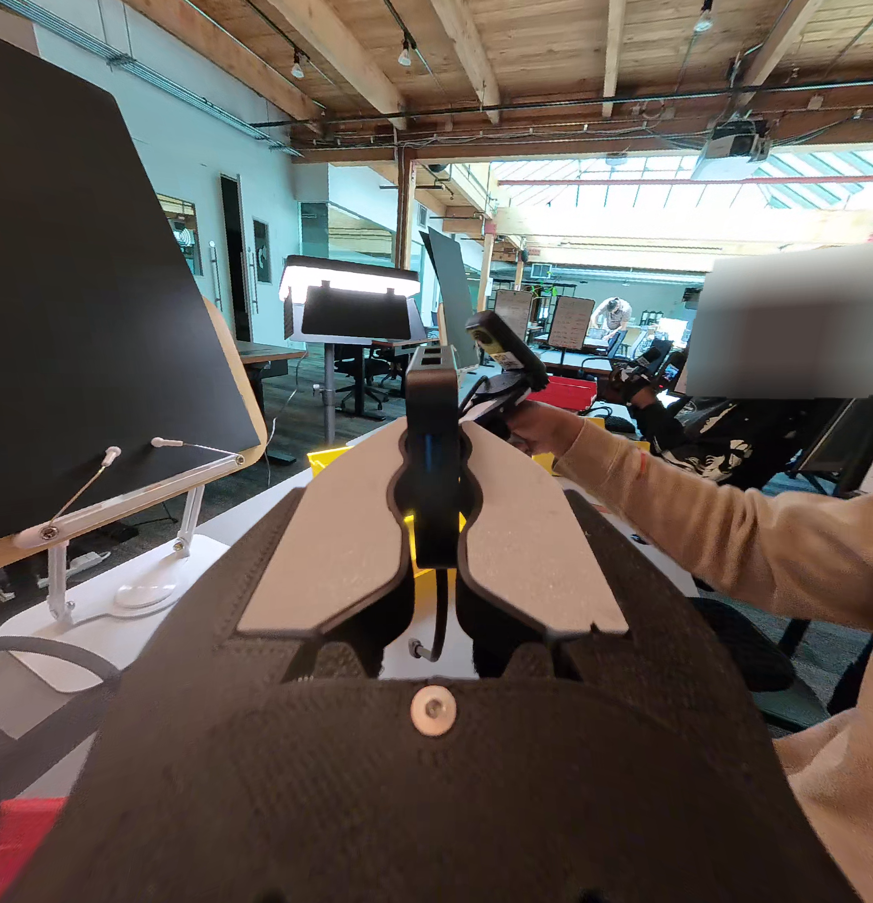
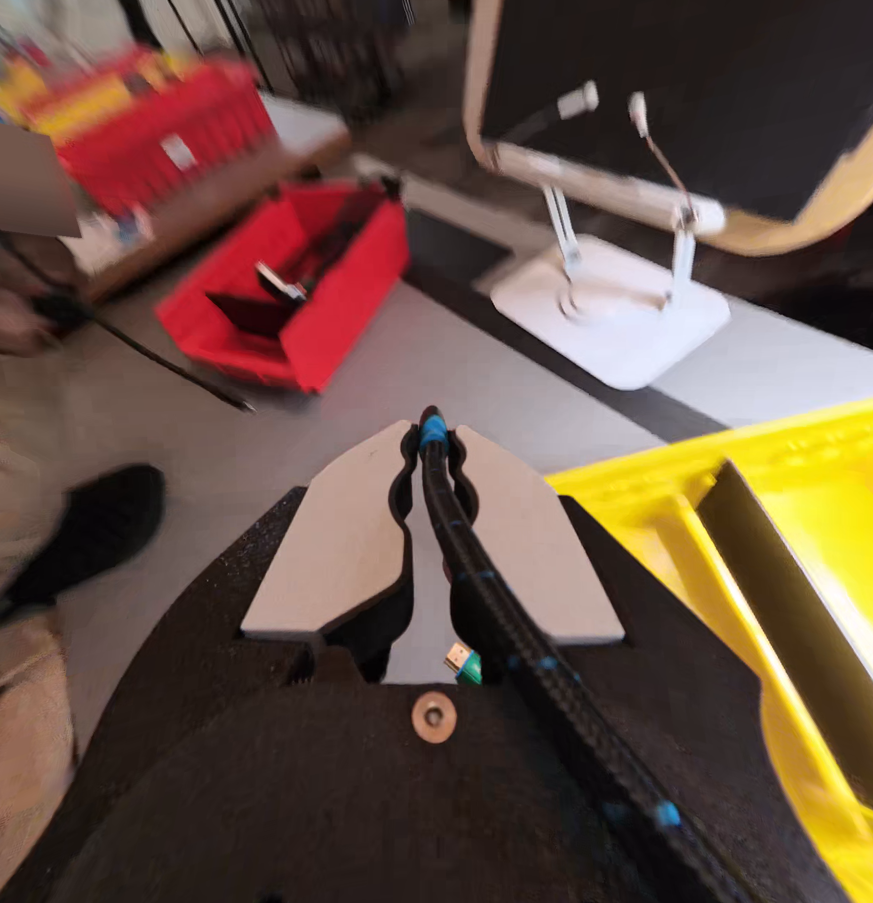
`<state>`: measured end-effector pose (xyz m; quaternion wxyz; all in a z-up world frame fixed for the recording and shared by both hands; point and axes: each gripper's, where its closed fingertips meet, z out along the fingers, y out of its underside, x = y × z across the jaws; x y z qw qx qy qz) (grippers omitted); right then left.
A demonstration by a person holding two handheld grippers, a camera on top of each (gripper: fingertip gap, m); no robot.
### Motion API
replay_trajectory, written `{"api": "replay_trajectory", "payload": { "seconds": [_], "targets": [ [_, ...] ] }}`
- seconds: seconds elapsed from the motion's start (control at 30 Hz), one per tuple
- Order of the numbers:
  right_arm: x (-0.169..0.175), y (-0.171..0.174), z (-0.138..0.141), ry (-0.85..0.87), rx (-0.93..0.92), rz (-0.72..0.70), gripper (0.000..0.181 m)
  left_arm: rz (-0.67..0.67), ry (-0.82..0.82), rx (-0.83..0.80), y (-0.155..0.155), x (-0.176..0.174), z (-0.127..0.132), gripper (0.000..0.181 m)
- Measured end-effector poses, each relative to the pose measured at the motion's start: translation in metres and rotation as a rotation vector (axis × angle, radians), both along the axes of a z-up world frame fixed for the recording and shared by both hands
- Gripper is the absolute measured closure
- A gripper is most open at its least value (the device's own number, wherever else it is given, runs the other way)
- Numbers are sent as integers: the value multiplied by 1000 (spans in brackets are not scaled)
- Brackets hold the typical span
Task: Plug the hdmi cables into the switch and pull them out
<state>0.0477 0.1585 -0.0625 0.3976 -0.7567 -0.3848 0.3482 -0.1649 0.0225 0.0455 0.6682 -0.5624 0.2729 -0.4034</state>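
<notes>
My left gripper (image 1: 432,454) clamps the black switch (image 1: 430,430) upright, raised above the white table (image 1: 258,503). My right gripper (image 2: 432,437) pinches the black-and-blue HDMI cable (image 2: 478,571) behind its connector, beside the yellow bin (image 2: 718,493).

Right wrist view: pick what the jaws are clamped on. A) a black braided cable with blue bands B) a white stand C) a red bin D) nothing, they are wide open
A: the right gripper is closed on the black braided cable, whose blue-banded end sticks out just past the tips; the red bin and white stand sit apart on the table.
</notes>
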Motion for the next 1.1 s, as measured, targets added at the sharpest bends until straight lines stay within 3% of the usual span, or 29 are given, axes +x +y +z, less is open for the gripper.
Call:
{"api": "replay_trajectory", "payload": {
  "seconds": [0.2,0.4,0.5,0.6,0.73,0.83,0.93,1.1],
  "targets": [
    [43,49,-87,-620,-166,-53,170,7,12,-17,4,1,-5,167],
    [79,47,-163,-1007,-297,-15,169,22,69,-12,4,3,-10,167],
    [86,39,-172,-1156,-197,18,163,17,64,-24,6,2,-12,167],
    [92,32,-158,-1244,-76,13,153,10,58,-50,11,3,-18,167],
    [75,5,-135,-1129,-34,76,146,-4,78,-75,17,11,-27,167],
    [25,-17,-102,-817,78,165,146,-31,112,-94,18,20,-35,167],
    [-34,-62,-54,-450,167,335,145,-87,179,-107,14,34,-47,167],
    [-87,-121,10,-210,264,534,143,-198,372,-91,3,65,-79,167]
  ]
}}
